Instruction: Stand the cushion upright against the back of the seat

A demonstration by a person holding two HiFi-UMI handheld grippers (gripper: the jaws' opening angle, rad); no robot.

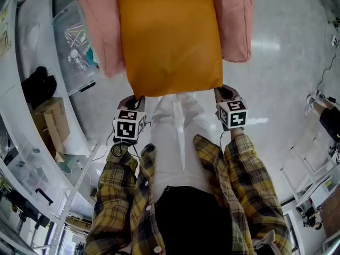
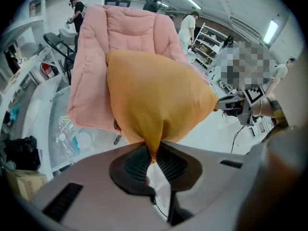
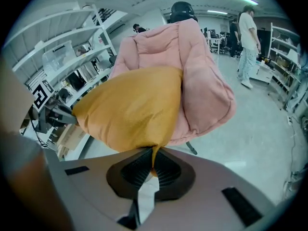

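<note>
both claws are clenched on the orange cushion [image 1: 170,41], one near corner each. the left claw [image 2: 153,154] has a pinch of fabric squeezed tight between its ribbed pads [image 2: 137,161]. the right claw [image 3: 153,163] has the same kind of grip on the other corner, jaws nearly together with just a thin fold of cloth in them.

from the head view the cushion sits square over the middle of the pink seat [image 1: 236,20], with pink padding poking out on both sides and the near edge facing the person. in the claw views it looks puffed up and tilted, with the far end up against the seat's padded front and the gripped edge lower and closer. can't tell if it's actually resting on the seat pad or hanging clear of it.

the seat is on a pale glossy floor [image 1: 281,62], with shelves [image 1: 32,142] full of clutter off to the left. the person's plaid shirt [image 1: 249,185] fills the bottom of the head view.
</note>
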